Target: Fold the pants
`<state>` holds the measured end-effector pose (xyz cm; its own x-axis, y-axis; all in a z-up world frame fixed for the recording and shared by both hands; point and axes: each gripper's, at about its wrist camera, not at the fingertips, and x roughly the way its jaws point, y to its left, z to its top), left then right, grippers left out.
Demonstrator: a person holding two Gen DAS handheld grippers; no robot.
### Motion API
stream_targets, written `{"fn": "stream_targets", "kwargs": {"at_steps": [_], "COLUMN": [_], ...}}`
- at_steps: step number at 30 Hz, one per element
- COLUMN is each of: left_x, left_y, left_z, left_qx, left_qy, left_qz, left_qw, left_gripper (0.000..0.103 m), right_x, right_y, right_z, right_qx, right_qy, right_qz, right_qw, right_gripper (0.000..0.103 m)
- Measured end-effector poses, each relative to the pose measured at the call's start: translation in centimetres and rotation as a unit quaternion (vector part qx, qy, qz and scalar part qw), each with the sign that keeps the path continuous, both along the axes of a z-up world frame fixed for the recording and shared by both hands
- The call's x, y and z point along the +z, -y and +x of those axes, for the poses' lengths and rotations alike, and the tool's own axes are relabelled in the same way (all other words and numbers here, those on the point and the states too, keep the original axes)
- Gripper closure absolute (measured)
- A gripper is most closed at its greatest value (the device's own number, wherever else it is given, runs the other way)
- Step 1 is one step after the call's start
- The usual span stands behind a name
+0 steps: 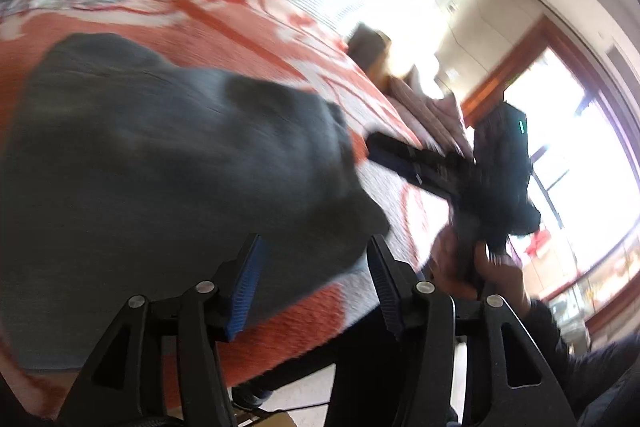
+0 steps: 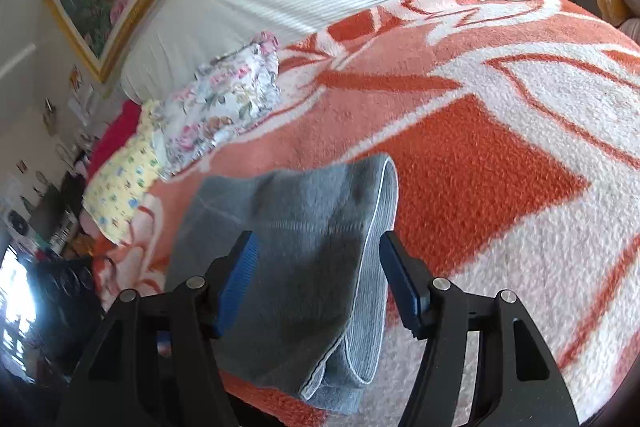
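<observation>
I see the grey pants (image 2: 304, 267) already folded compactly on the orange blanket (image 2: 480, 167); my left claw (image 1: 314, 267) and right claw (image 2: 316, 279) hover over them, released, gripping nothing.

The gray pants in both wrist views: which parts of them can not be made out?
- Left wrist view: gray pants smeared by motion blur; seams and folds unreadable.
- Left wrist view: their near edge hidden behind the left tongs.
- Right wrist view: bottom end of the pants covered by the right tongs body, so full length unknown.
</observation>
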<state>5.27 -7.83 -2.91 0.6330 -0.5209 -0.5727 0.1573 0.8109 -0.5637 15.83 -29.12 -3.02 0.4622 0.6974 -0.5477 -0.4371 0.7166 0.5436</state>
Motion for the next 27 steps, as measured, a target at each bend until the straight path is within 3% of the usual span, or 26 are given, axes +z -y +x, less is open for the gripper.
{"fn": "stream_targets", "kwargs": {"at_steps": [3, 7, 17, 23, 27], "left_x": [0.4, 0.7, 0.6, -0.5, -0.9], "left_y": [-3.1, -6.0, -13.3, -15.4, -15.8], "left_z": [-0.3, -1.0, -1.5, -1.6, -1.6], "left_qx": [0.034, 0.064, 0.144, 0.171, 0.185], "left_qy": [0.001, 0.003, -0.004, -0.027, -0.036], "left_qz": [-0.01, -0.013, -0.036, -0.037, -0.018], "left_qw": [0.9994, 0.9978, 0.989, 0.9841, 0.9819], "left_gripper": [0.047, 0.043, 0.031, 0.026, 0.025], "right_x": [-0.6, -1.7, -2.4, -3.3, -3.7], "right_y": [-0.9, -0.9, -1.2, -0.8, -1.1], "right_z": [-0.9, -1.9, -2.1, -1.5, -1.3], "right_qx": [-0.006, 0.003, -0.007, -0.024, -0.021], "right_qy": [0.002, -0.012, -0.038, -0.066, -0.074], "right_qz": [-0.049, -0.071, -0.053, -0.036, -0.031], "right_qw": [0.999, 0.997, 0.998, 0.997, 0.997], "right_gripper": [0.039, 0.037, 0.026, 0.025, 0.024]}}
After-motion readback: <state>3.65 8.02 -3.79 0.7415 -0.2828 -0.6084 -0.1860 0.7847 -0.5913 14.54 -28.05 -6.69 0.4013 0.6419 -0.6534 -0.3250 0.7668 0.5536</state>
